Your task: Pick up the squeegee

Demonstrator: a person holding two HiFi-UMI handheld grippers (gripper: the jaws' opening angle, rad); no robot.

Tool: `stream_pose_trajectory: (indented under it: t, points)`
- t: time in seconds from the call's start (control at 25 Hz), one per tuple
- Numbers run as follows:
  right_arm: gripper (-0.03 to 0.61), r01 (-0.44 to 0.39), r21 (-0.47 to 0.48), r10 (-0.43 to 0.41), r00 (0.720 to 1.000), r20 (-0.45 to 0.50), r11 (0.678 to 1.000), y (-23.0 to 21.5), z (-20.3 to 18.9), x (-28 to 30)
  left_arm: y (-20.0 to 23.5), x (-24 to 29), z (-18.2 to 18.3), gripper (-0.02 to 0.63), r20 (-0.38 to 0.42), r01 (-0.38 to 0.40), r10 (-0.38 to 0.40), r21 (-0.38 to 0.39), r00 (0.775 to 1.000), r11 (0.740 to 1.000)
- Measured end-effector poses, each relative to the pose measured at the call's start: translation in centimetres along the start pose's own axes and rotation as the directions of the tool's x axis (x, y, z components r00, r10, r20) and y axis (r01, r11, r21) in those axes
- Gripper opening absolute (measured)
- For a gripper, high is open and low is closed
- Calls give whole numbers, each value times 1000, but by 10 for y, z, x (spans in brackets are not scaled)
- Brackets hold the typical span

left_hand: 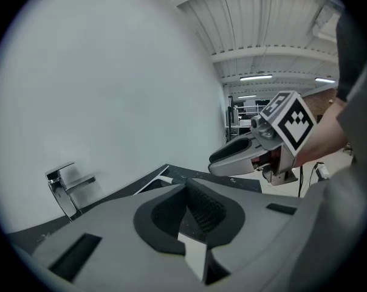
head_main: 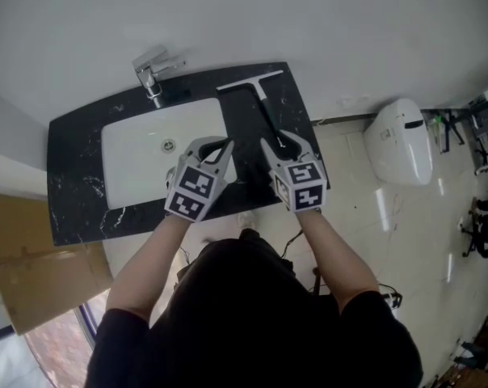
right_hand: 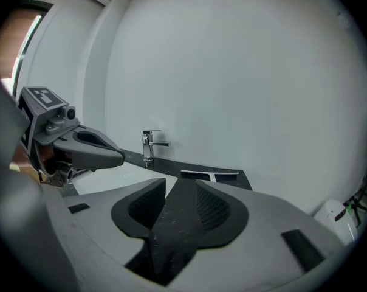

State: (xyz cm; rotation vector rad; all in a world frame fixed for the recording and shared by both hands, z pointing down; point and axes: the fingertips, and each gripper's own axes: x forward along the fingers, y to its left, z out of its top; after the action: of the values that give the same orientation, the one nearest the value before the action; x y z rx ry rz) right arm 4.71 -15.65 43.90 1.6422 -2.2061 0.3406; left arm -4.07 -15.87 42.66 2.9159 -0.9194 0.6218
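My head camera looks steeply down on the bench (head_main: 74,184) from above my arms. Each tool camera rides low, close behind its jaws, facing the wall (right_hand: 244,72). Both show the tap (left_hand: 67,187); the left view catches my right tool (left_hand: 220,162), the right view my left tool (right_hand: 113,157).

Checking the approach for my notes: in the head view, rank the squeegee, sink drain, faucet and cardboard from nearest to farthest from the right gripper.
From the right gripper:
1. Squeegee: handle end right at its tips.
2. Sink drain: in the basin, to its left.
3. Faucet: back left on the counter.
4. Cardboard: far left, past the counter's end.
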Motion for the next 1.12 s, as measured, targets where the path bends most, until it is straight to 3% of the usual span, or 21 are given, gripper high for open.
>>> stream_pose_trajectory:
  t: [0.48, 1.12]
  points:
    - [155, -66, 5, 66, 992, -111, 998, -75, -29, 97, 26, 76, -5, 5, -98, -76, 72, -34, 993, 997]
    - [155, -111, 24, 114, 958, -263, 993, -94, -73, 163, 42, 126, -15, 6, -178, -125, 112, -59, 978, 990]
